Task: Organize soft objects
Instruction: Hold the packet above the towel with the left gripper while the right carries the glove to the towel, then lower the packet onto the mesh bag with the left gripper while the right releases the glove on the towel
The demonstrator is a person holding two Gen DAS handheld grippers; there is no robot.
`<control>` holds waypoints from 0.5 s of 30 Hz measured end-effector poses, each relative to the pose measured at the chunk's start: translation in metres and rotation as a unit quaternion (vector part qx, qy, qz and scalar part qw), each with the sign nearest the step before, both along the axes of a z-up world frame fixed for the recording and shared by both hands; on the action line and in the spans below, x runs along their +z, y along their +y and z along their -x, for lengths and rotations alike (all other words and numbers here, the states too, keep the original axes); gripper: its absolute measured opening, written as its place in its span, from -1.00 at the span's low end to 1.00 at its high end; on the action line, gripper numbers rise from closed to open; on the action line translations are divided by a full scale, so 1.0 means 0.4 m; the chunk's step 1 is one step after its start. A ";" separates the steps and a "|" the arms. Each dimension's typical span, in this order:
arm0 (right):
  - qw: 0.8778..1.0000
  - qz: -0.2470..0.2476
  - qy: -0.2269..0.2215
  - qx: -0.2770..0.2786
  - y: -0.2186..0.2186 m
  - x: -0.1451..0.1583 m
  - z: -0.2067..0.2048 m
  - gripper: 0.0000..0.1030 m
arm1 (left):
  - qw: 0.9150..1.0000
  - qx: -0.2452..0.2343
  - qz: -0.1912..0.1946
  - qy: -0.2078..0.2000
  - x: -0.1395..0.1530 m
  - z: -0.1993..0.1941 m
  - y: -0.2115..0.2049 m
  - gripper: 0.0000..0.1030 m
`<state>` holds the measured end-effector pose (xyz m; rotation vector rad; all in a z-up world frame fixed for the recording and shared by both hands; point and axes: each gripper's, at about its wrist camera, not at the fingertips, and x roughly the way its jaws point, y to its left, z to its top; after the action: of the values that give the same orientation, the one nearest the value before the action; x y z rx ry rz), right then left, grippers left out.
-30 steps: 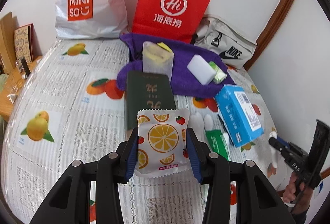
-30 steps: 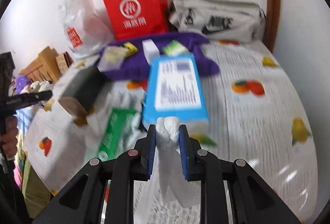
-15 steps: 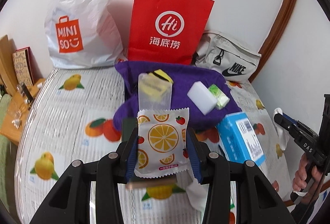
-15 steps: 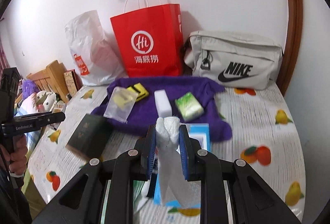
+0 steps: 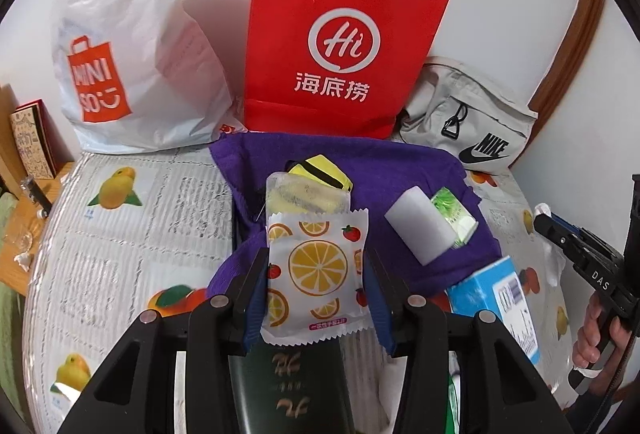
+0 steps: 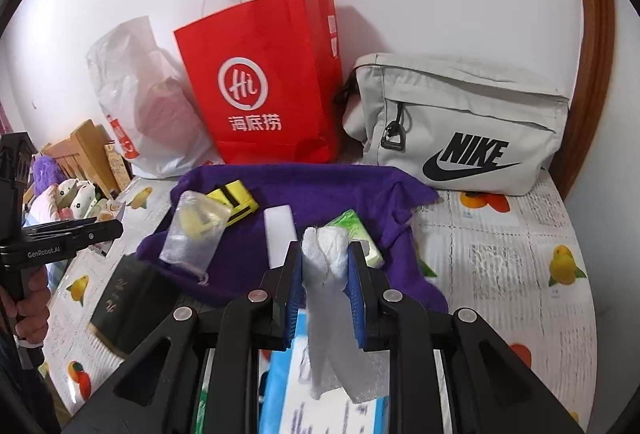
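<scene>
Over near edge of purple cloth [image 5: 420, 170]: left gripper [image 5: 316, 274] clamps orange-print pouch [image 5: 316, 266], right gripper [image 6: 325, 266] clamps white wad [image 6: 325, 246]; both carried fwd from near clutter, so drop-off on cloth likely next.

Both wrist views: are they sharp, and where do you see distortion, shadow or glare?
Left wrist view: mostly sharp; the fisheye bends the brown wooden door frame and darkens the corners; the red paper bag with white handles throws a soft shadow on the wall. Right wrist view: sharp too; the grey fabric Nike bag is evenly lit, with no strong glare.
</scene>
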<state>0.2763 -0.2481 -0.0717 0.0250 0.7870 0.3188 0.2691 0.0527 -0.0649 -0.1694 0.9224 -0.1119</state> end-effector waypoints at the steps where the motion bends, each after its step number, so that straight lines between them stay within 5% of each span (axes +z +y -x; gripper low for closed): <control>1: 1.000 0.000 0.003 0.002 0.001 -0.007 -0.018 -0.57 | 1.000 -0.001 -0.001 0.003 -0.006 -0.009 -0.004 -0.16; 15: 0.998 -0.001 0.059 0.026 0.033 -0.111 -0.198 -0.56 | 0.999 -0.006 0.003 0.034 -0.089 -0.147 -0.041 -0.16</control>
<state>0.3554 -0.2351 -0.1161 0.0262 0.9060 0.3699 0.3279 0.0365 -0.1006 -0.1747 0.9908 -0.1208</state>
